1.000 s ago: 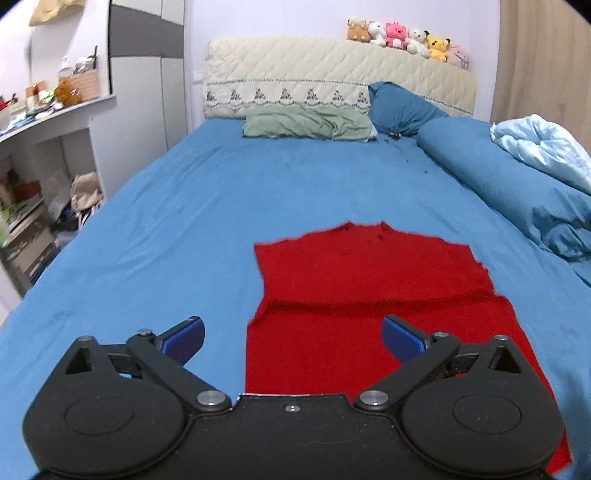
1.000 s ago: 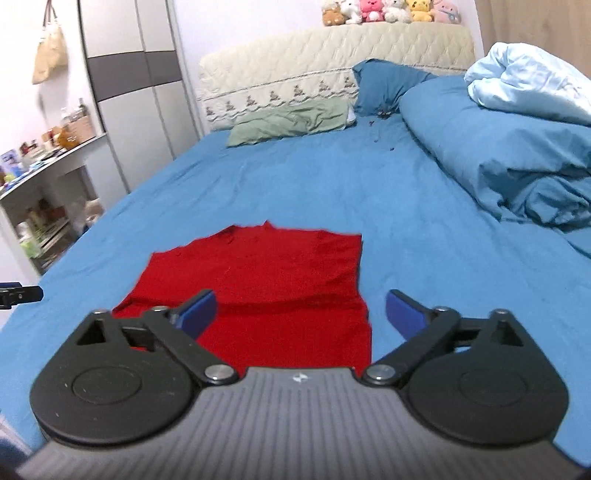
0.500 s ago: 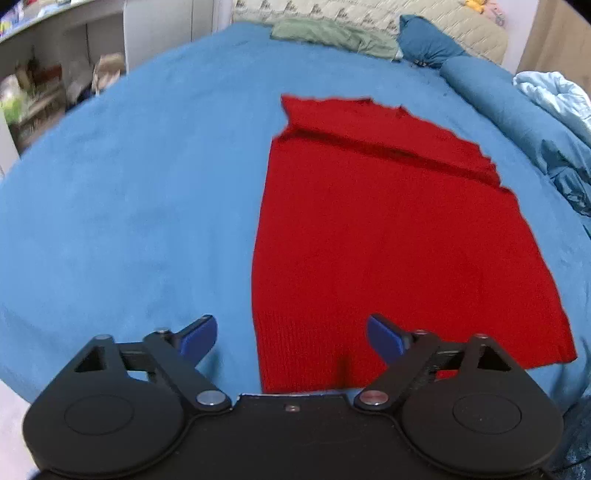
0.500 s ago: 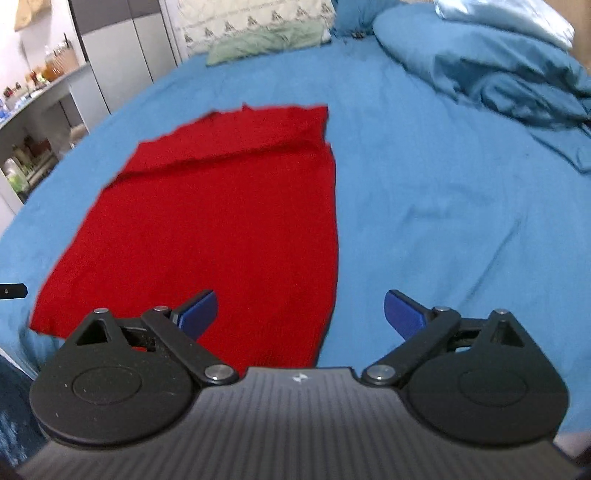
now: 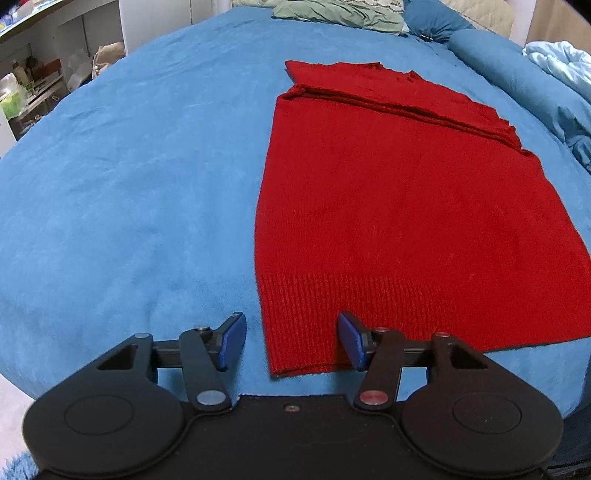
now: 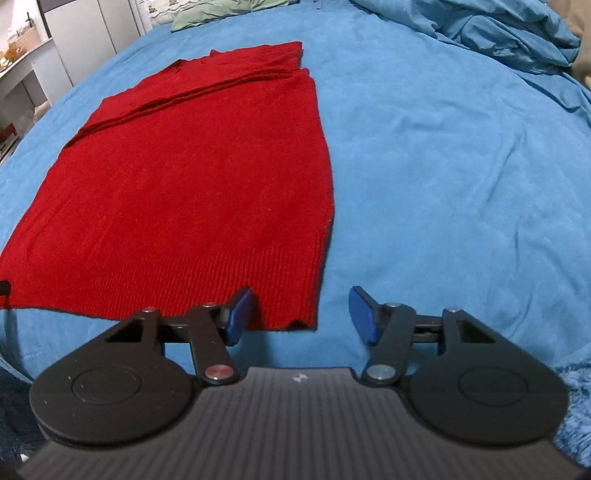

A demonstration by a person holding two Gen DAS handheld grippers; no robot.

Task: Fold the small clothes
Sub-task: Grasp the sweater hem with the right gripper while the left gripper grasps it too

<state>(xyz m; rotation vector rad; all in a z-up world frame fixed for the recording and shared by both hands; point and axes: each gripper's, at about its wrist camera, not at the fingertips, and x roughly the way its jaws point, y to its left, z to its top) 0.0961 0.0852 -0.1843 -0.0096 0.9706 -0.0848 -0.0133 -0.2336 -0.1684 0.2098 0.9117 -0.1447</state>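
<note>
A red knit garment (image 5: 399, 192) lies flat on the blue bedsheet (image 5: 129, 184), its far part folded over into a band and its ribbed hem nearest me. My left gripper (image 5: 291, 341) is open, its blue pads astride the hem's near left corner. In the right wrist view the same garment (image 6: 192, 177) lies on the sheet (image 6: 461, 166). My right gripper (image 6: 301, 314) is open, its pads astride the hem's near right corner. Neither gripper holds anything.
A bunched blue duvet (image 6: 498, 33) lies along the bed's right side. Green and blue pillows (image 5: 332, 14) sit at the head. Shelves with clutter (image 5: 33, 85) stand left of the bed. The bed's near edge runs just below both grippers.
Both grippers have tilted down and moved to the garment's near hem, each at one corner. Both jaws have narrowed a little but stay open. The garment has not moved.
</note>
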